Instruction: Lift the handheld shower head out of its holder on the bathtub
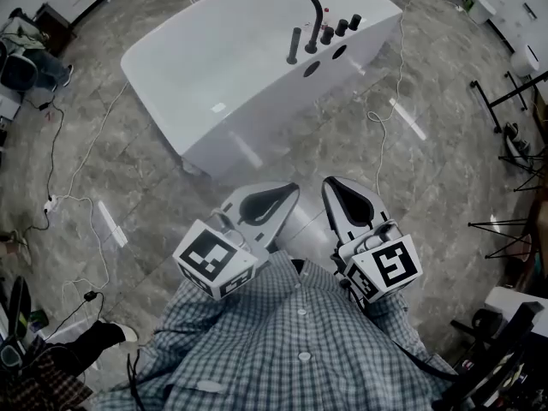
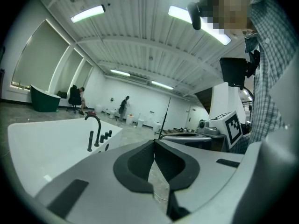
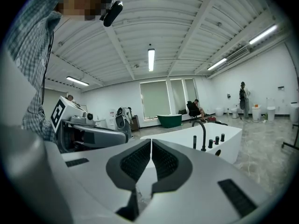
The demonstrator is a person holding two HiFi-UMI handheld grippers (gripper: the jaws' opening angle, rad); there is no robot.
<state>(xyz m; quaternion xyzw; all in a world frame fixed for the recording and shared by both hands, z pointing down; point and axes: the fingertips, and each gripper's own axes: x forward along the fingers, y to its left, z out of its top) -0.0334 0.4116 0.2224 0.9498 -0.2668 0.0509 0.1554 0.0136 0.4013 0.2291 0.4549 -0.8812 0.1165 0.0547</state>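
The slim black handheld shower head (image 1: 294, 45) stands upright in its holder on the deck of the white freestanding bathtub (image 1: 197, 58). It is well ahead of both sets of jaws and untouched. Just beside it rise a black arched spout (image 1: 304, 7) and a row of three black round knobs (image 1: 342, 26).

The left gripper (image 1: 289, 189) has its jaws pressed together with nothing between them. Seen along them, the shower head lies far ahead and off to their left. The right gripper (image 1: 330, 181) is likewise closed and empty (its dark ribbed pads meet at the tips), and the shower head sits ahead and to the right of its jaws.

The two grippers are held near each other, tips angled inward, just in front of a person's checked shirt (image 1: 282, 341). Grey marbled floor (image 1: 411, 169) lies between the jaw tips and the tub, with thin white cables (image 1: 378, 157) trailing across it.
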